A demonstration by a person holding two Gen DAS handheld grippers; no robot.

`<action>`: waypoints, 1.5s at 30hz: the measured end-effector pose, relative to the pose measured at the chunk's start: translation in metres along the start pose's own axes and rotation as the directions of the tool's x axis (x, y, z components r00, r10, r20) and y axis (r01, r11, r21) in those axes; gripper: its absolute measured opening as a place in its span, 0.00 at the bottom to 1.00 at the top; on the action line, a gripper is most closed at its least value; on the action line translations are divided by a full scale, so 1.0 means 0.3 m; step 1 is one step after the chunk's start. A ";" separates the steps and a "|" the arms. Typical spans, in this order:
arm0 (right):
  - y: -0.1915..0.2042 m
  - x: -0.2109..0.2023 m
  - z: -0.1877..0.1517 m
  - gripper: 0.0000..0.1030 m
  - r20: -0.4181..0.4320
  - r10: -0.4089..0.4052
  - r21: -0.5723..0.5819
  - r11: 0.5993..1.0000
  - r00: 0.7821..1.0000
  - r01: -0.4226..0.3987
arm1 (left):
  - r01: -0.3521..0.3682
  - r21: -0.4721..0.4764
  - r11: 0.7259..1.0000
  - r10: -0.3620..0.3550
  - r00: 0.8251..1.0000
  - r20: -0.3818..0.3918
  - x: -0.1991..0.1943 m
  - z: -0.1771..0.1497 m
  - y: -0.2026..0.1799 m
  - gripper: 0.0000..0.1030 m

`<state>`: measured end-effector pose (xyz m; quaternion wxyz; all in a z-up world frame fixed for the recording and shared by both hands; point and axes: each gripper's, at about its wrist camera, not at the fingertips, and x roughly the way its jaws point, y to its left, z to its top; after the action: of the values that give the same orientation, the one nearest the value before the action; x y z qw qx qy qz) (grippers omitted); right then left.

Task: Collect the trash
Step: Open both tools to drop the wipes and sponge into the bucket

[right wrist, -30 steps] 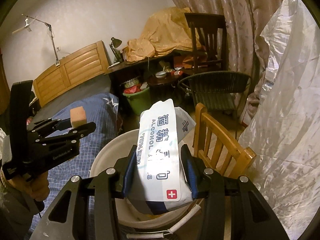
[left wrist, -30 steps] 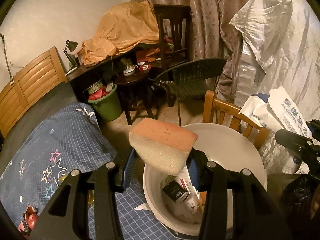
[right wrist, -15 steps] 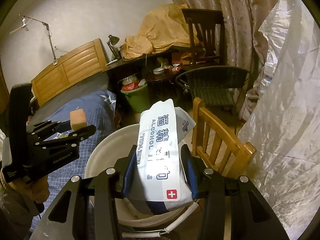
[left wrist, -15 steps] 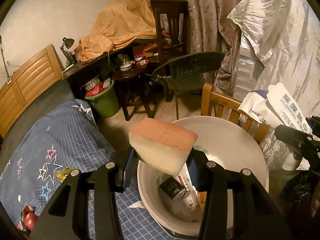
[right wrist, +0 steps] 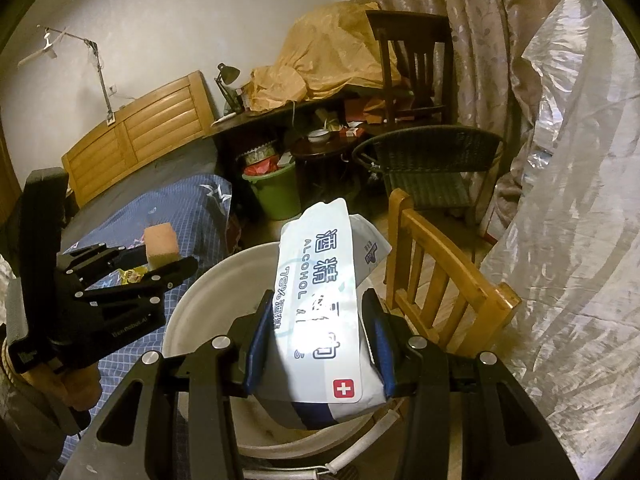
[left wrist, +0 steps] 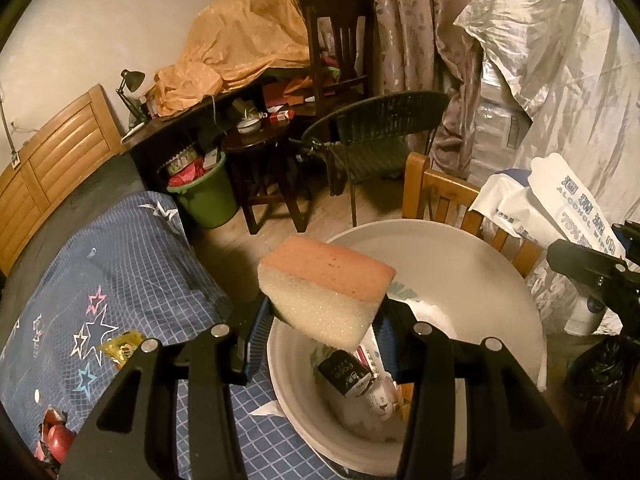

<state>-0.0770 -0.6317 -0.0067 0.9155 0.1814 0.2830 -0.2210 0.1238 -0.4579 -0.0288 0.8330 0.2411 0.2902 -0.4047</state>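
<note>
My left gripper (left wrist: pixel 322 332) is shut on an orange-topped sponge (left wrist: pixel 325 287) and holds it above the near rim of a white bucket (left wrist: pixel 472 264). The bucket holds several pieces of trash, among them a dark carton (left wrist: pixel 346 372). My right gripper (right wrist: pixel 318 344) is shut on a white alcohol wipes pack (right wrist: pixel 320 304) over the same bucket (right wrist: pixel 192 312). The left gripper (right wrist: pixel 160 260) with the sponge (right wrist: pixel 161 243) shows at the left of the right wrist view. The wipes pack (left wrist: pixel 560 208) shows at the right of the left wrist view.
A blue star-patterned bedcover (left wrist: pixel 100 280) lies at the left with a yellow wrapper (left wrist: pixel 122 346) and red trash (left wrist: pixel 54 438) on it. A wooden chair (right wrist: pixel 444 280) stands behind the bucket. A green bin (left wrist: pixel 206 196), a dark chair (left wrist: pixel 380 136) and a cluttered desk stand farther back.
Both grippers have moved slightly forward and over the bucket, so the bucket sits lower and closer in both views. Both grips are unchanged.
</note>
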 end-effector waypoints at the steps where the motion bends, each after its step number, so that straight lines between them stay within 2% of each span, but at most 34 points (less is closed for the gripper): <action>1: 0.001 0.003 0.001 0.44 -0.001 -0.001 -0.001 1.000 1.000 0.001 | -0.001 0.000 1.000 0.001 1.000 -0.001 0.003 -0.001 -0.002 0.43; 27: -0.006 0.041 0.023 0.44 -0.007 0.002 -0.007 1.000 1.000 -0.003 | -0.003 0.003 1.000 0.003 1.000 -0.026 0.049 -0.009 -0.006 0.43; 30: 0.004 0.058 0.035 0.49 -0.010 0.006 -0.022 1.000 1.000 -0.006 | 0.016 0.003 1.000 -0.016 0.999 -0.032 0.056 -0.002 0.000 0.47; 31: 0.008 0.067 0.040 0.61 -0.013 -0.004 -0.028 1.000 1.000 0.004 | 0.014 0.000 1.000 -0.013 0.999 -0.043 0.064 0.000 0.005 0.59; 32: 0.008 0.075 0.043 0.68 -0.014 -0.017 -0.028 0.999 1.000 0.016 | 0.010 -0.009 1.000 -0.010 0.999 -0.046 0.066 0.002 0.011 0.73; 33: 0.009 0.078 0.045 0.70 -0.013 -0.018 -0.028 0.999 1.000 0.018 | 0.010 -0.027 1.000 -0.011 0.999 -0.042 0.066 0.002 0.024 0.75; 45: -0.023 0.076 0.035 0.68 -0.002 -0.014 0.003 1.000 1.000 0.014 | -0.018 -0.113 0.993 0.011 0.998 -0.065 0.072 -0.015 0.087 0.76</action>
<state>-0.0591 -0.6493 -0.0135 0.9134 0.1810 0.2848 -0.2275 0.1548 -0.4520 -0.0422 0.8385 0.2085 0.3377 -0.3735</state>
